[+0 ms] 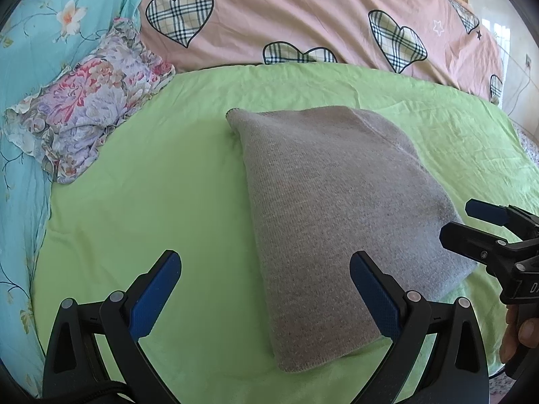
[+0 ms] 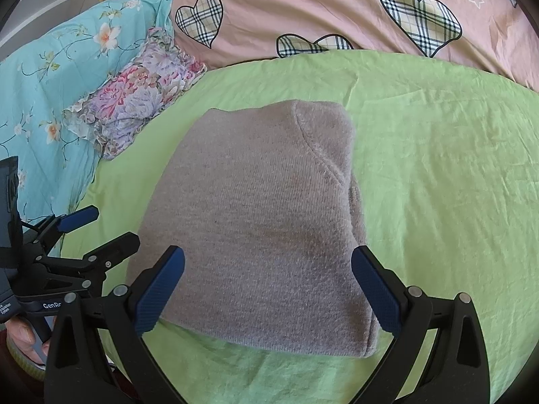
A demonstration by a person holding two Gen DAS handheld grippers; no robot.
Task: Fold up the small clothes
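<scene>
A wrinkled lime-green cotton sheet [image 2: 438,175] fills most of both views and carries everything else. Along its 12 o'clock edge lies one pink quilt printed with plaid hearts [image 1: 303,10]; four hearts show whole or partly in the right wrist view, some cut off by the frame. From 9 to 11 o'clock runs one turquoise floral bedcover [image 2: 43,77], with one ruffled purple-and-pink floral pillow [image 1: 91,101] resting on its edge. One grey knitted garment, folded into a thick rectangle [image 2: 256,222], lies flat at the sheet's centre; its inner layers are hidden by the fold. The left gripper [image 1: 266,296] hovers at its 7 o'clock corner, jaws wide apart, holding nothing. The right gripper [image 2: 267,289] hovers over its 6 o'clock edge, jaws equally spread and empty.
</scene>
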